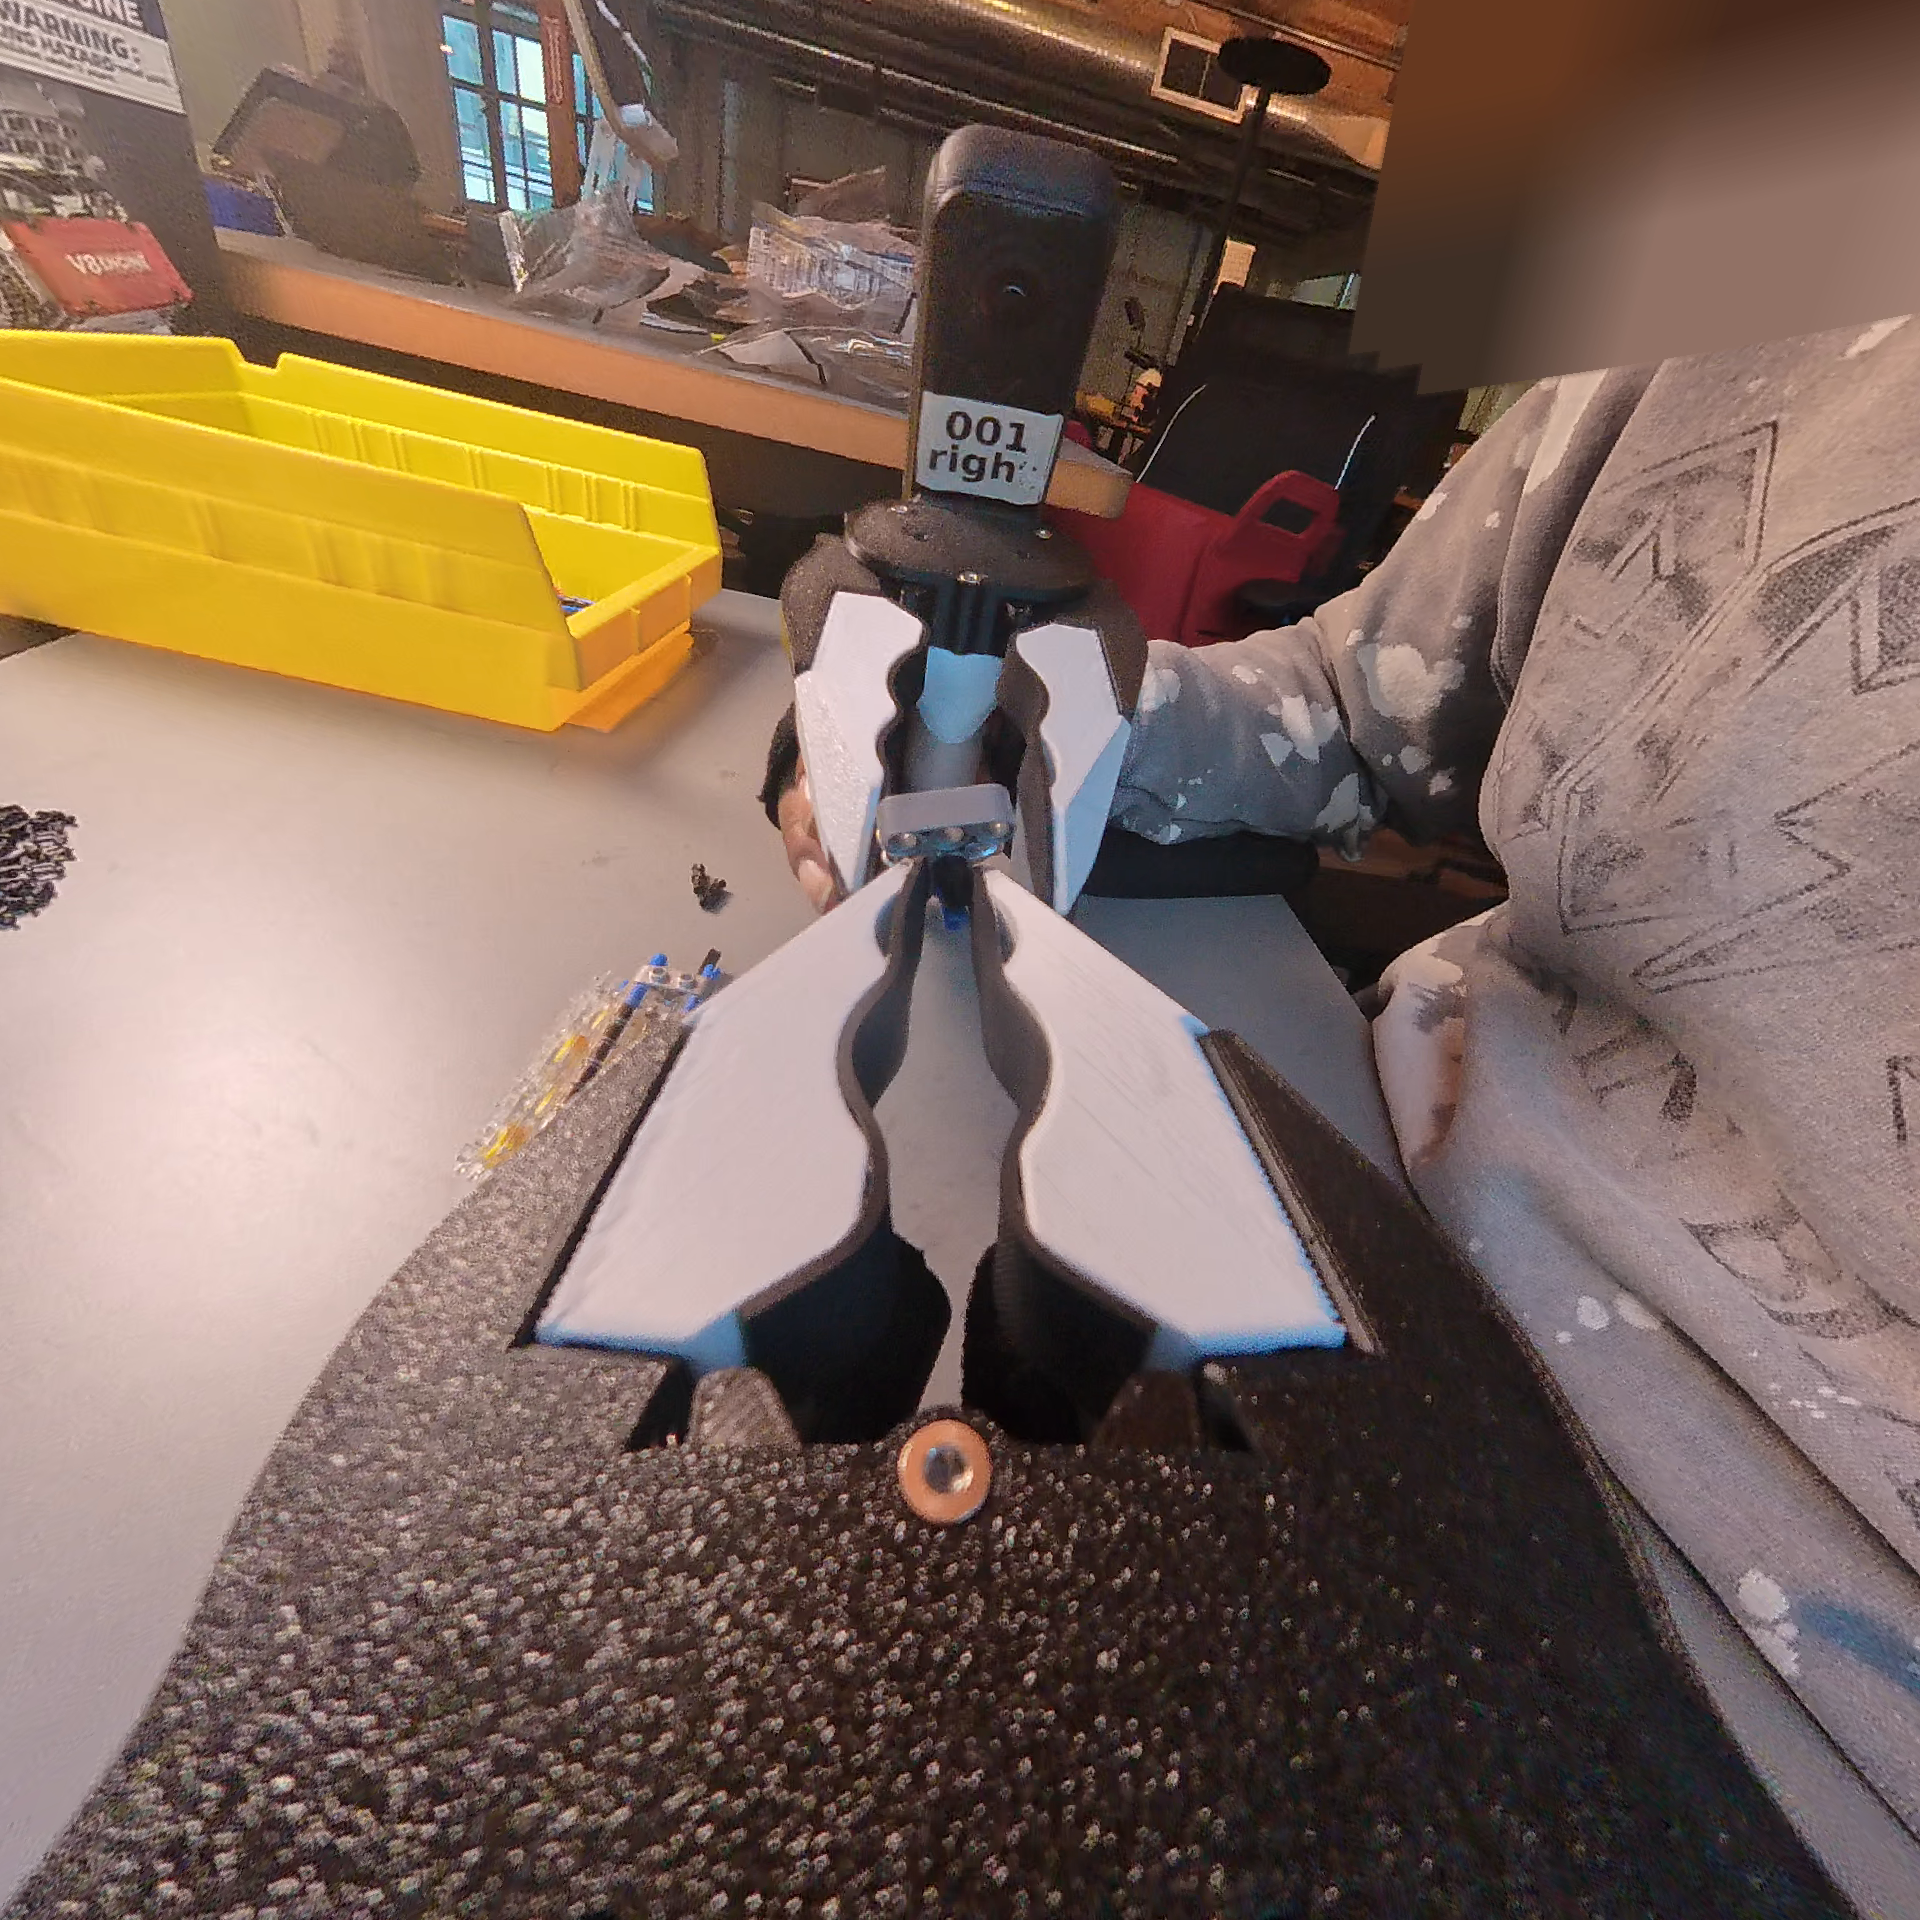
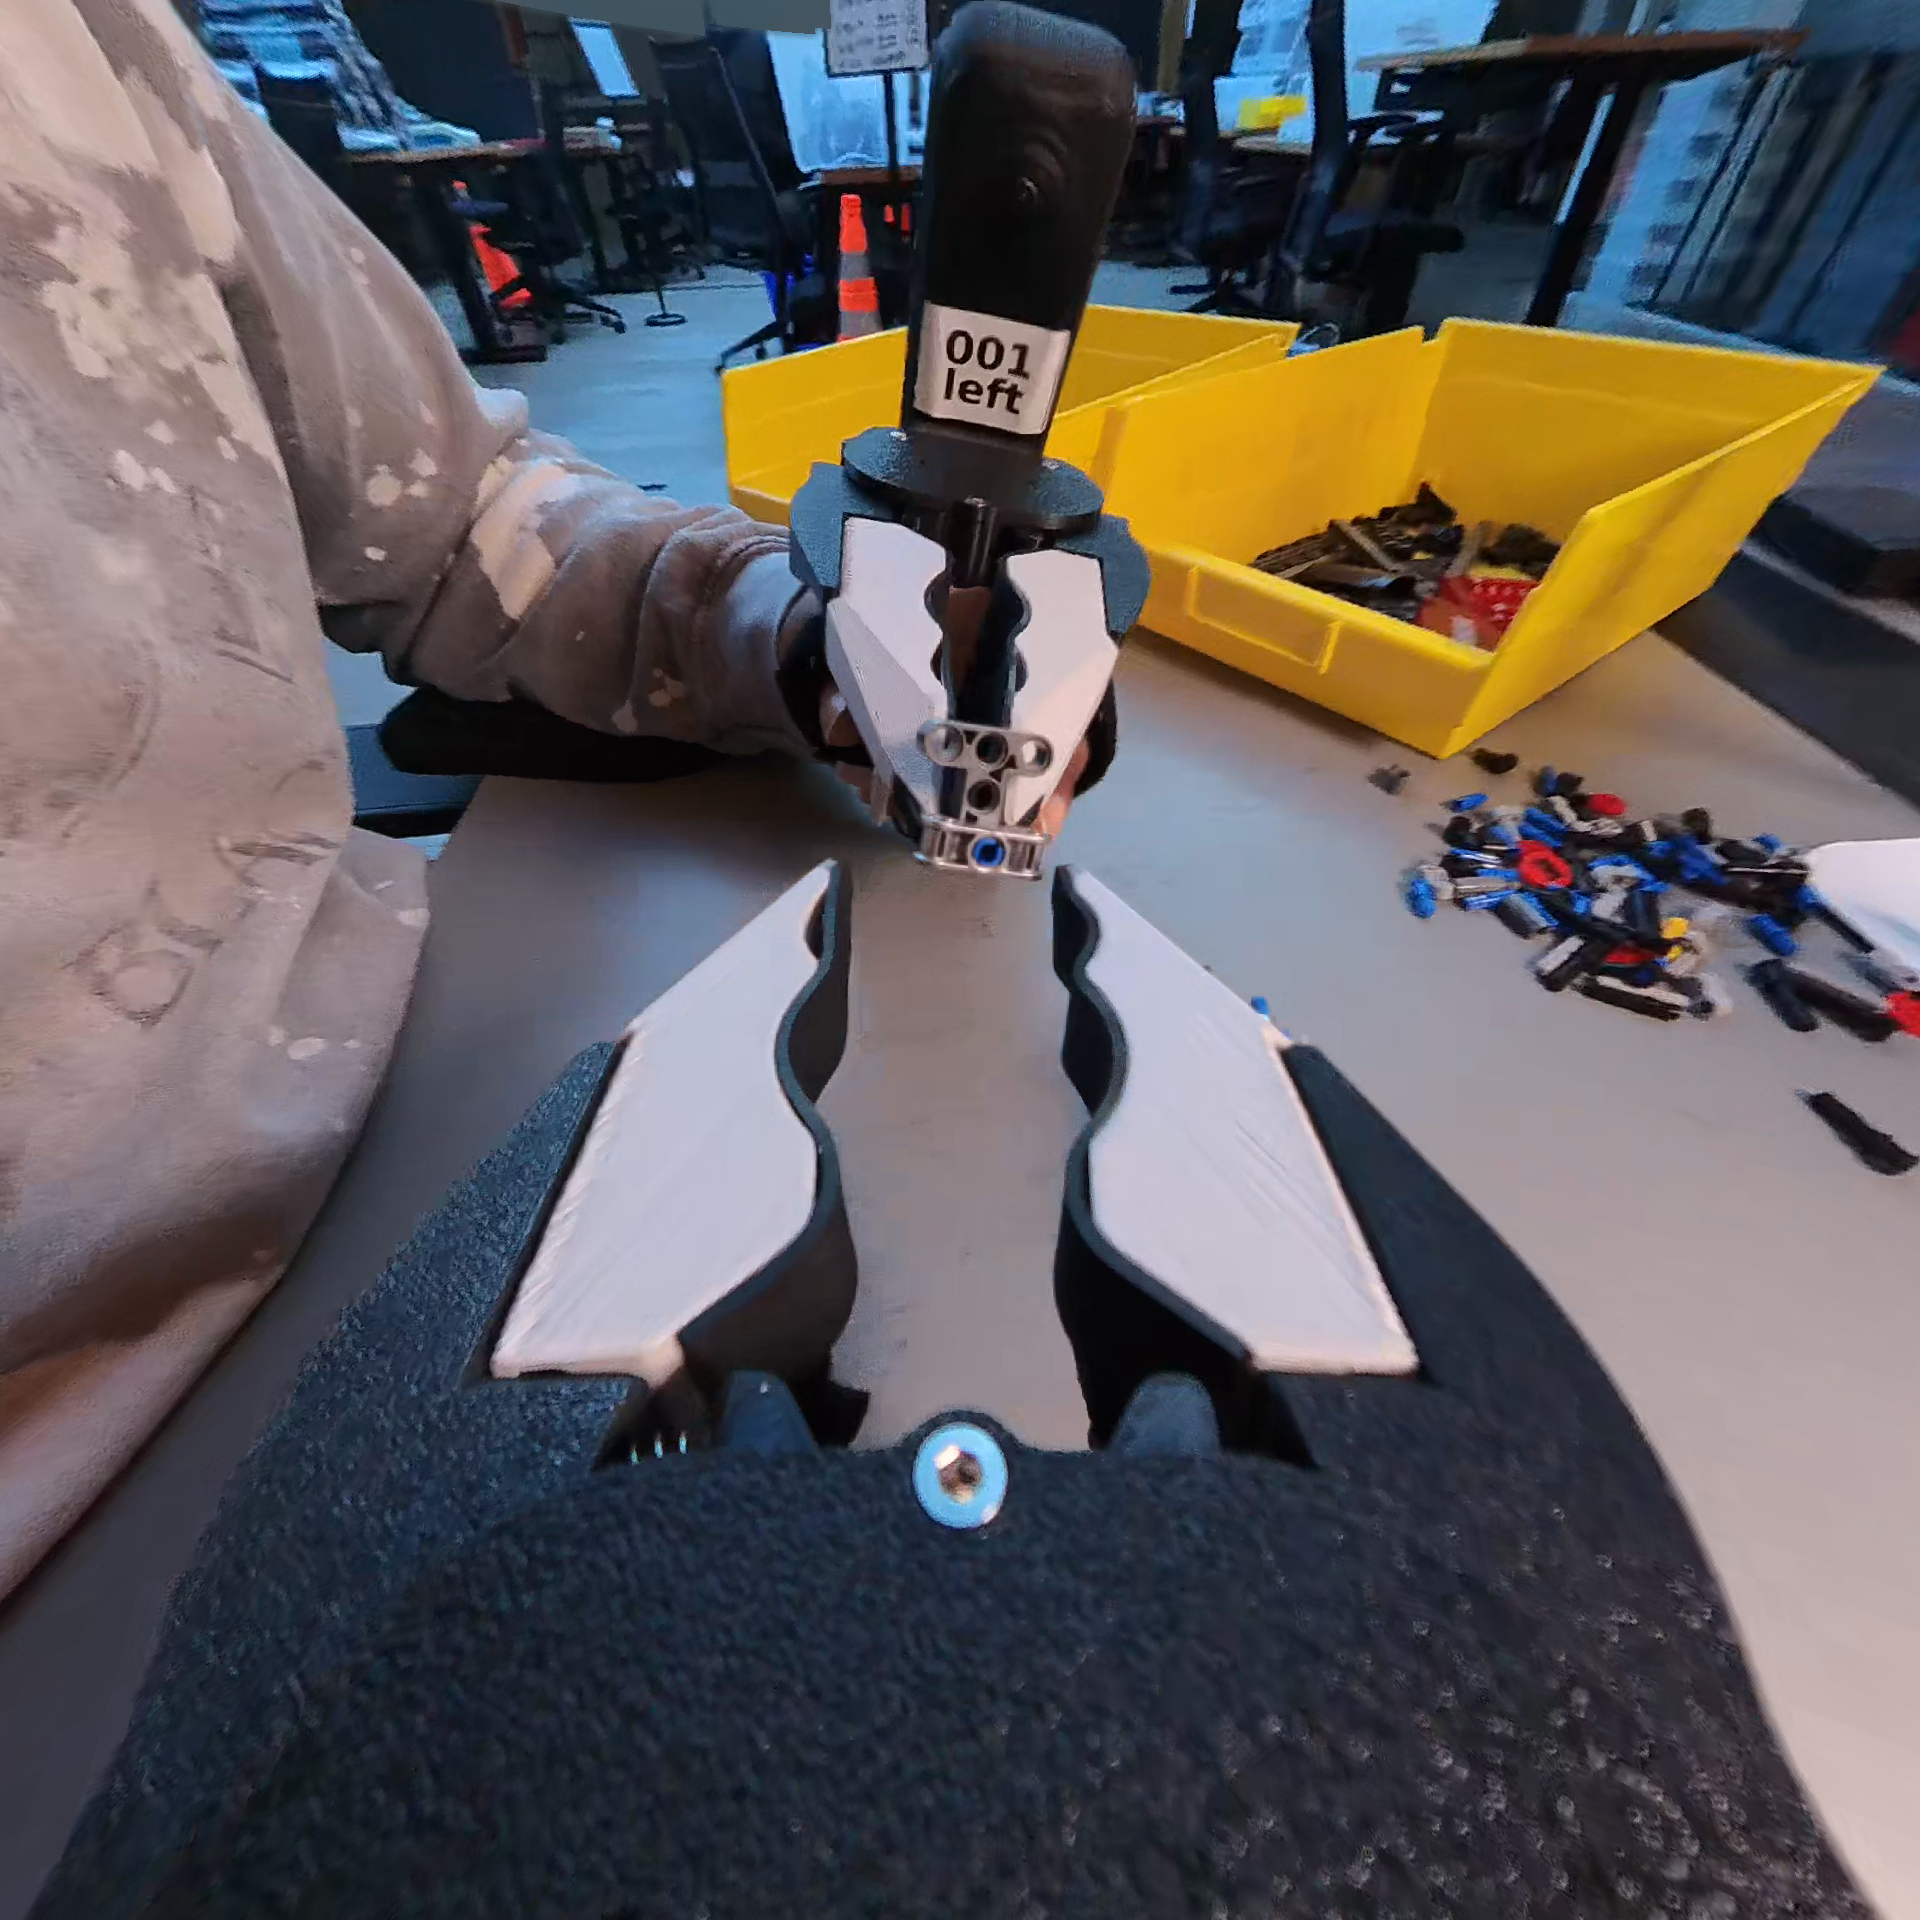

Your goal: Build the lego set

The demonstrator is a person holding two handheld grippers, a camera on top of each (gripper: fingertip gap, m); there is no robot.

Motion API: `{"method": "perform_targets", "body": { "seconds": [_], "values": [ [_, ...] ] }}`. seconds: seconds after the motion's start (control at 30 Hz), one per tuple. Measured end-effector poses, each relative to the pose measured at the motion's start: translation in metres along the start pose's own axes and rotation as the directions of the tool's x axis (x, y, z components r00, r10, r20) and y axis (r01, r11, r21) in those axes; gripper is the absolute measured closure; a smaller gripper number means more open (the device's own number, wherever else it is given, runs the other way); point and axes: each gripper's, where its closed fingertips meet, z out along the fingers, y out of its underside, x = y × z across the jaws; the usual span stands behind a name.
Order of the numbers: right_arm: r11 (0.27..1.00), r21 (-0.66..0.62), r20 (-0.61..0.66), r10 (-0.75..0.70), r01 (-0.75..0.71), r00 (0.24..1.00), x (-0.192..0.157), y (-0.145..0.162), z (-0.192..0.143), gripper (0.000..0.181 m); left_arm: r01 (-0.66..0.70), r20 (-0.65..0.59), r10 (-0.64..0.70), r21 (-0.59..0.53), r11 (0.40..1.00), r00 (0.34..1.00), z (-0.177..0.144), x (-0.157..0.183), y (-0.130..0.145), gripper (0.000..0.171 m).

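- The left gripper (image 2: 977, 821) pinches a small grey block piece (image 2: 982, 795) tight.
- The right gripper (image 2: 951, 883) is spread wide, holding nothing, just beside that piece.
- Yellow bins (image 2: 1455, 499) and a pile of little parts (image 2: 1621, 904) sit on the grey table (image 2: 1351, 1195).

Matt white plastic tongs (image 2: 951, 883) in rough, grainy black housing; glossy yellow plastic bins (image 2: 1455, 499); smooth matt grey surface (image 2: 1558, 1299); soft mottled cloth sleeve (image 2: 468, 582).

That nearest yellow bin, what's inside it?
The yellow bin holds a heap of black plastic pieces and something red. Its front wall hides whatever lies lower.
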Motion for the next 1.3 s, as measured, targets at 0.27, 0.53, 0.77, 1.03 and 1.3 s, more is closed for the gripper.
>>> {"method": "perform_targets", "body": {
  "seconds": [0.27, 0.53, 0.77, 1.03, 1.3],
  "values": [
    [0.998, -0.065, 0.011, 0.004, -0.003, 1.0, 0.001, 0.008, -0.004, 0.16, -0.062, 0.04, 0.068, -0.133, 0.989, 0.997, 0.005, -0.005, 0.021, 0.167],
    [0.91, -0.41, 0.054, -0.052, 0.07, 0.997, -0.003, 0.071, -0.01, 0.16, -0.075, 0.01, 0.089, -0.453, 0.888, 0.996, 0.0, -0.005, 0.074, 0.146],
    [0.849, -0.521, 0.083, -0.047, 0.083, 0.995, -0.009, 0.097, -0.006, 0.162, -0.113, 0.019, 0.149, -0.556, 0.823, 0.989, 0.009, -0.006, 0.096, 0.141],
    [0.849, -0.522, 0.079, -0.051, 0.085, 0.996, -0.008, 0.097, -0.006, 0.158, -0.123, 0.017, 0.16, -0.568, 0.814, 0.987, 0.011, -0.006, 0.098, 0.141],
    [0.894, -0.446, -0.058, -0.076, 0.043, 0.995, 0.024, 0.066, -0.041, 0.158, -0.013, 0.083, 0.072, -0.563, 0.827, 0.994, 0.007, -0.013, 0.095, 0.168]
  ]
}}
